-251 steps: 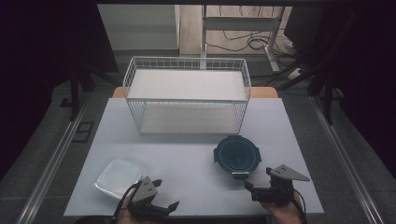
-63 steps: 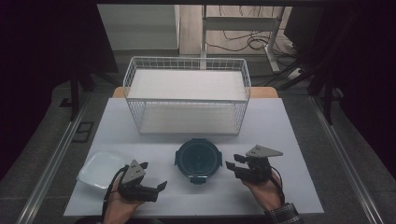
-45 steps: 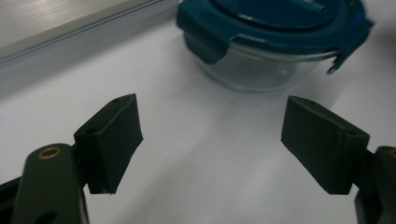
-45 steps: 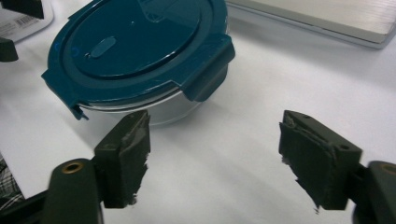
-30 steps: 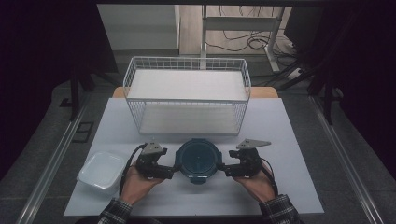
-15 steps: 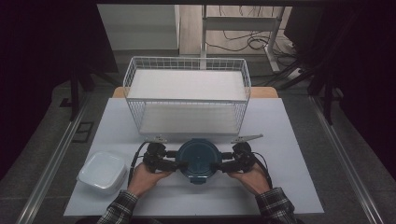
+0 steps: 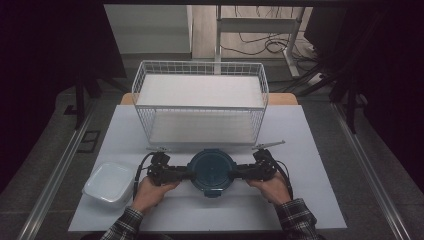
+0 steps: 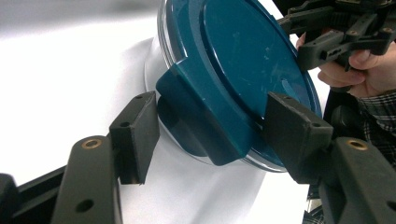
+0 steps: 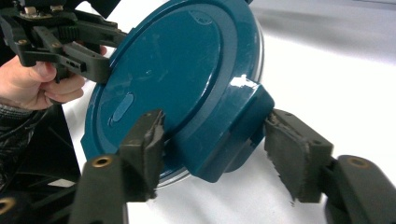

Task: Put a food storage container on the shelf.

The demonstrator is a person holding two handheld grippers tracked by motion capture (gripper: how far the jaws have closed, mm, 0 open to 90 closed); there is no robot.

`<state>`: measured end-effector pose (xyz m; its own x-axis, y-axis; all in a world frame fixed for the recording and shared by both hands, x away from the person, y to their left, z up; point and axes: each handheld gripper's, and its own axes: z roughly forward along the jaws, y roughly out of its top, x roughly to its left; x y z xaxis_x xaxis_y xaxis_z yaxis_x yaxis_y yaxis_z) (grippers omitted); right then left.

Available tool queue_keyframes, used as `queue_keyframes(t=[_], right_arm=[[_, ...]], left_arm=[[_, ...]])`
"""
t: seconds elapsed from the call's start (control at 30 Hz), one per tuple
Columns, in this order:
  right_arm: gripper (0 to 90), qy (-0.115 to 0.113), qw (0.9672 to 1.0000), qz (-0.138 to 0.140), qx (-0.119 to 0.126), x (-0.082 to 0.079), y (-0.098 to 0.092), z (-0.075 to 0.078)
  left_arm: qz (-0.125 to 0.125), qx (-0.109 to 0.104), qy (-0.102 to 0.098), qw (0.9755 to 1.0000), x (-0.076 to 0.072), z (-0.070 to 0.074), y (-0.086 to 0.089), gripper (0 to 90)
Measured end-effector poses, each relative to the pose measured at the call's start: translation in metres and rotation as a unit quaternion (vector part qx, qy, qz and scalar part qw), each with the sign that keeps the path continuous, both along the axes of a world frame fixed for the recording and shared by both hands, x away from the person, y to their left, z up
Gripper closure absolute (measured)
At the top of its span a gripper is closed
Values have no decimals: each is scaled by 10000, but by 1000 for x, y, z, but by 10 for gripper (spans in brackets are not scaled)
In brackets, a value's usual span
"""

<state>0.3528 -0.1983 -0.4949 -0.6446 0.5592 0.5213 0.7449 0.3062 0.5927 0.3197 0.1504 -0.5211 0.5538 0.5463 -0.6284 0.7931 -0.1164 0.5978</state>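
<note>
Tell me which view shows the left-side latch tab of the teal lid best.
The left gripper view: the latch tab sits large between its jaws. The high view shows the whole teal lid, the tab tiny. The right gripper view shows that side far off, behind the left gripper.

The high view is dim and soft, its surroundings nearly black, while the white surface (image 7: 320, 150) stays evenly lit. The gripper views are brighter: glare whitens the surface and the near black jaws blur.
</note>
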Motion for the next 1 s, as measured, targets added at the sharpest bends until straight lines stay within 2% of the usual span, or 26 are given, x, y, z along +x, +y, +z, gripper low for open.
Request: queue_keyframes(t=[0.03,0.07,0.17,0.2,0.23,0.27,0.3,0.37,0.47,0.5,0.63,0.73,0.77,0.83,0.9,1.0], right_arm=[[432,96,9999,-66,62,1,-1,-1],[432,96,9999,-66,62,1,-1,-1],[486,130,9998,-114,127,2,-4,0],[509,138,9997,-119,166,2,-5,1],[519,133,9996,-128,212,0,-8,3],[522,141,9996,-131,201,-1,-8,3],[517,164,9995,-135,222,-1,-9,3],[510,223,9993,-150,271,-2,-10,3],[504,637,9958,-133,648,-6,-12,-2],[523,691,9946,-174,750,-10,-13,-3],[538,657,9952,-197,698,-15,-11,1],[552,529,9964,-162,646,-22,-8,7],[548,355,9978,-204,514,-27,-5,11],[545,314,9983,-215,437,-30,-5,12],[544,384,9977,-287,472,-34,-9,9],[546,403,9974,-328,500,-35,-10,8]], left_arm=[[207,-94,-178,9996,-2,1,4,463],[207,-94,-178,9996,-2,1,4,505],[121,-49,-267,9996,-3,3,4,512],[141,-102,-283,9994,-4,3,5,525],[131,-101,-371,9992,-5,3,4,536],[100,-80,-566,9983,-9,4,3,538],[100,-80,-566,9983,-9,4,3,540],[76,-77,-714,9974,-12,4,4,545],[51,-71,-874,9961,-20,5,5,575],[64,-24,-905,9959,-24,7,5,582],[146,-80,-854,9962,-29,6,6,592],[214,-185,-688,9972,-33,1,9,596],[145,-137,-635,9978,-34,0,7,545],[142,-207,-506,9984,-37,-4,4,538],[189,-196,-479,9985,-36,0,3,594],[147,-179,-367,9991,-33,1,4,606]])
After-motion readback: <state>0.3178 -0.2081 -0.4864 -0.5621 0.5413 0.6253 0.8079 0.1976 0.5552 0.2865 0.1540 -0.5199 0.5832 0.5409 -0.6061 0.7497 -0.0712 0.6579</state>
